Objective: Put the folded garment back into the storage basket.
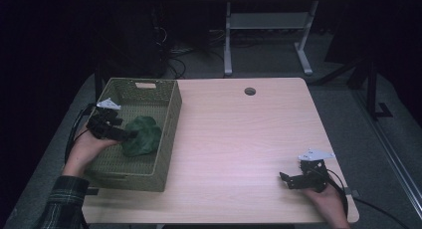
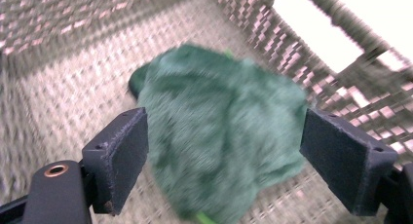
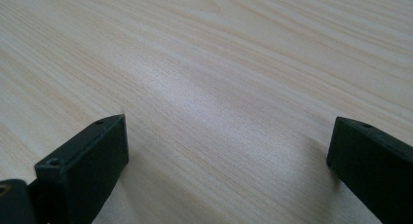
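at the table's point(image 1: 239, 139) 9 o'clock side stands a woven basket point(image 1: 171, 114), olive in colour, with a dark green cloth point(image 1: 143, 135) bunched on its floor toward the right-hand wall. the left gripper point(image 1: 130, 135) reaches into the basket from the 8 o'clock corner, held in a hand point(image 1: 89, 148) whose plaid sleeve point(image 1: 62, 201) enters at the bottom edge; its tips sit at the cloth's 9 o'clock edge in the high view. in the left gripper view that same left gripper point(image 2: 224, 156) has its jaws spread wide, one black pad at 8 o'clock and the other at 4 o'clock of the picture, and the green cloth point(image 2: 219, 136) lies between and beyond them on the basket point(image 2: 58, 87) weave. the left pad overlaps the cloth's edge in the picture, while the right pad stands just beside it with weave showing around its end; neither presses the fabric. the picture is motion-blurred, so finer contact cannot be told.

further right, the middle of the table is bare wood with a round hole point(image 1: 250, 91) near its 12 o'clock edge. at the table's 4 o'clock corner the right gripper point(image 1: 284, 181) rests in the other hand point(image 1: 326, 199), pointing toward 9 o'clock, well apart from the basket and cloth. in the right gripper view the right gripper point(image 3: 226, 156) holds its jaws wide apart with plain tabletop point(image 3: 219, 63) between them.
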